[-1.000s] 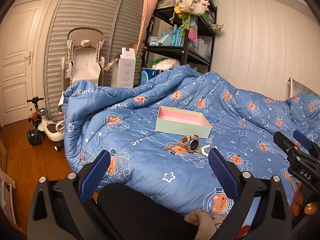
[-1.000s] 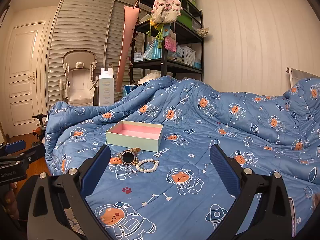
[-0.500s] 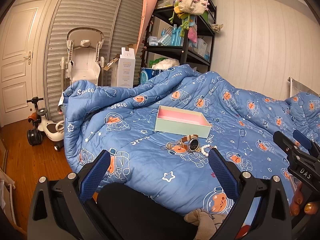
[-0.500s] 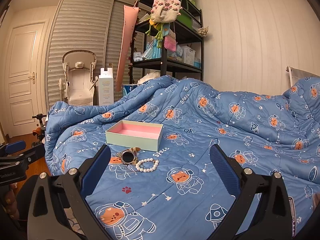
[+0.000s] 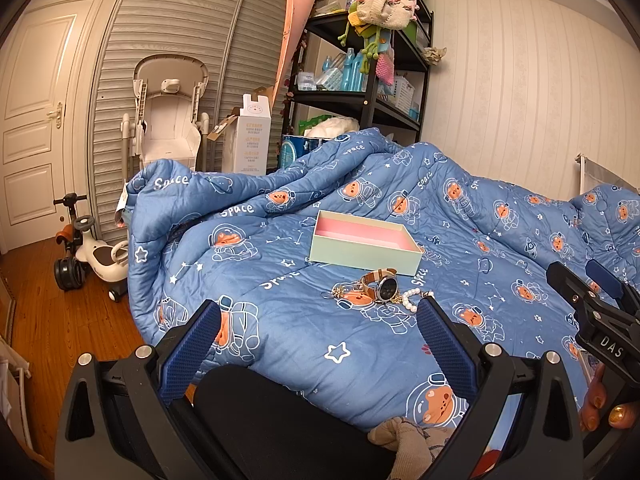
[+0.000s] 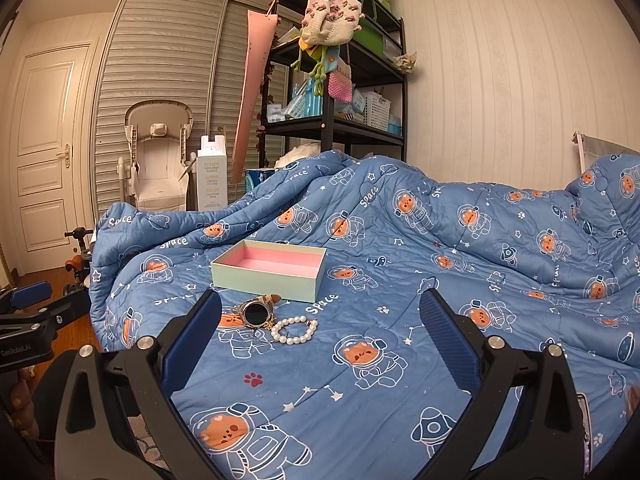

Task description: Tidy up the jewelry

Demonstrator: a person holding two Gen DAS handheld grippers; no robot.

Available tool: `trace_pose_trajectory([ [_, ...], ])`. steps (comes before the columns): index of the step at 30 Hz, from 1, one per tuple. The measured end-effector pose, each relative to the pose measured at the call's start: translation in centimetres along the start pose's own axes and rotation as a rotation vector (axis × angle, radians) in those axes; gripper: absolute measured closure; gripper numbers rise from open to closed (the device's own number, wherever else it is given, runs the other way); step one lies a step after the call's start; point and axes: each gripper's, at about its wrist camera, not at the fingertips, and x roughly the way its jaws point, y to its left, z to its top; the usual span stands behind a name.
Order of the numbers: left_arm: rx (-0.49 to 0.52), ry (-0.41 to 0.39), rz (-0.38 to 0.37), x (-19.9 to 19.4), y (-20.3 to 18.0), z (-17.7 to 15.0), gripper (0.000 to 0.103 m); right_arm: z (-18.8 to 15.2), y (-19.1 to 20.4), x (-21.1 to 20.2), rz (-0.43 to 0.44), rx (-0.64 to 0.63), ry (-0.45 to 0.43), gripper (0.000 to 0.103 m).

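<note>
Nothing is shifting between the earlier pictures and this one: both claws are hanging where they were, and every piece of jewelry is lying just as before, so the sorting is, by my judgement, not yet begun and the box is waiting empty

Going left to right in the left wrist view, the left claw (image 5: 318,334) is hovering low over the near edge of the bed (image 5: 280,332), level and pointing toward the far wall, its two blue pads spread wide with nothing between them. Beyond it, a small gold chain (image 5: 339,290) is lying on the quilt, then the watch (image 5: 380,285) just right of it, then the pearl bracelet (image 5: 412,298) touching or nearly touching the watch. The pink-lined box (image 5: 362,254) is sitting just beyond the three, open side up. At the far right of this view the right claw (image 5: 580,280) is reaching in

In the right wrist view that claw (image 6: 320,328) is likewise held level above the quilt, pads parted and gripping nothing, with the watch (image 6: 256,313) and pearl bracelet (image 6: 294,330) lying near its left pad and the box (image 6: 268,276) just beyond them. Either claw is looking well placed for a first pick
</note>
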Motion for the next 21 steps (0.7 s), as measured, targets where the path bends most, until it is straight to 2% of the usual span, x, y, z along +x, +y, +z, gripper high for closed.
trace_pose_trajectory([
  [21,-0.001,0.002,0.000,0.04,0.05,-0.03,0.007,-0.18,0.13,-0.03,-0.002,0.004,0.005,0.005],
])
